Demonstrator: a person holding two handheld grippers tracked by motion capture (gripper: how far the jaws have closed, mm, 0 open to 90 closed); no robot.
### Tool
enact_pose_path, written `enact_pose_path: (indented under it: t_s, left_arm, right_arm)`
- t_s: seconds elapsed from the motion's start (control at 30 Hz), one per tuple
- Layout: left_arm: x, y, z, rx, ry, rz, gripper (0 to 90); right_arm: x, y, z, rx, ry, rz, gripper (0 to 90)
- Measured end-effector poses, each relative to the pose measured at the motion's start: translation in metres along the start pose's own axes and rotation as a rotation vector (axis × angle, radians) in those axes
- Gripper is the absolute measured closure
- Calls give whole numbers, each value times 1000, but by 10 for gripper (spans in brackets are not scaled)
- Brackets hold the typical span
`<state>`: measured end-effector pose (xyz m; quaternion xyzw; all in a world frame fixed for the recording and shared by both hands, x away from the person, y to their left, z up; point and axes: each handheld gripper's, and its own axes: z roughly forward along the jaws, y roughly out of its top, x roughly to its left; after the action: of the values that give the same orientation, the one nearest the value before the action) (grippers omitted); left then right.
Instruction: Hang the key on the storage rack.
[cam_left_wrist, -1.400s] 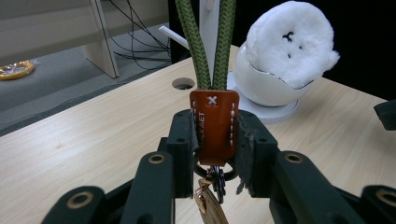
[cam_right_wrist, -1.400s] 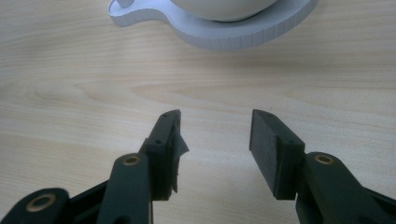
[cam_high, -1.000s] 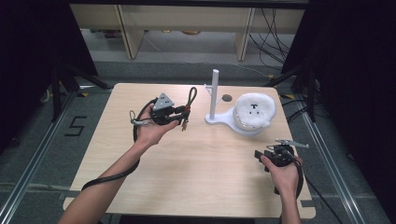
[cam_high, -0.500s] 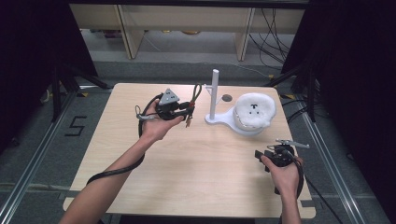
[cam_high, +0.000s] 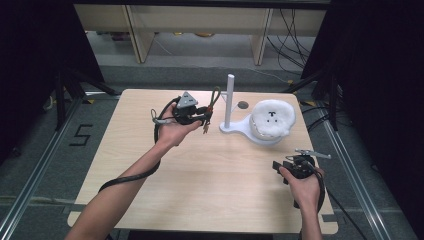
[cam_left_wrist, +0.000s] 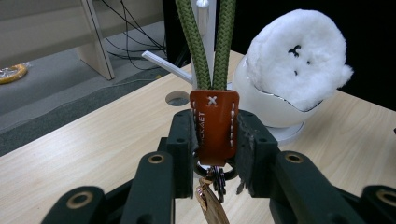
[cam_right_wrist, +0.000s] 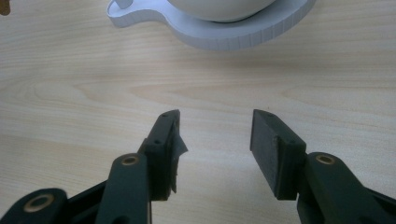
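On the left side of the table (cam_high: 125, 165), the left gripper (cam_high: 204, 116) is held up off the wood. Its jaws pinch the brown tag (cam_left_wrist: 214, 122) of a key strap. The green loop (cam_left_wrist: 208, 44) of the strap stands up above the tag. A key ring (cam_left_wrist: 212, 177) hangs down below it.

Just to the right stands a white post (cam_high: 230, 100) on a flat white base (cam_high: 240, 130). A thin peg (cam_left_wrist: 166, 66) sticks out from the side of the post. The loop is near the post but not on it yet.

It looks like the job is to hang the loop on the post or on the peg. To do it well, keep a firm pinch on the tag so the strap does not slip. Keep the loop up and wide. Lift it higher than the tip, move it over, then bring it down slowly. Let go only when the loop rests there by itself. Do not bump the post, or the stand may slide.

Next comes a fluffy white toy (cam_high: 272, 117) sitting in a white cup on the base. Try not to knock it.

Far right, the right gripper (cam_high: 292, 164) sits low over the table. Its jaws are spread wide with nothing between them. It could hold the base still.
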<state>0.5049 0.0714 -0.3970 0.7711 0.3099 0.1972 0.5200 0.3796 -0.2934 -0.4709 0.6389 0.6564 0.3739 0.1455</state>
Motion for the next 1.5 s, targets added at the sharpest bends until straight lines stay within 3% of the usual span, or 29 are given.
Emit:
enact_pose_path:
  t_s: [0.17,0.2,0.27,0.6,0.77,0.83,0.97,1.5]
  left_arm:
    - [1,-2,5,8,1,-9,688]
    - [1,-2,6,10,1,-12,688]
    - [1,-3,8,9,-1,-9,688]
    - [1,-5,13,27,-1,-20,688]
    - [1,-5,16,26,-4,-21,687]
    - [1,-5,17,39,-4,-20,688]
    - [0,-6,21,39,-8,-24,687]
    - [-3,-7,35,60,0,-12,682]
  right_arm:
    - [-1,0,-1,13,6,-8,535]
    - [-5,1,0,1,8,-45,535]
    - [-5,1,0,3,28,-38,535]
    - [-3,0,1,13,0,-26,534]
    - [-4,0,2,3,5,-46,533]
    - [-3,0,1,5,7,-28,533]
    - [-5,0,1,2,9,-48,533]
    - [-4,-1,2,-1,5,-47,532]
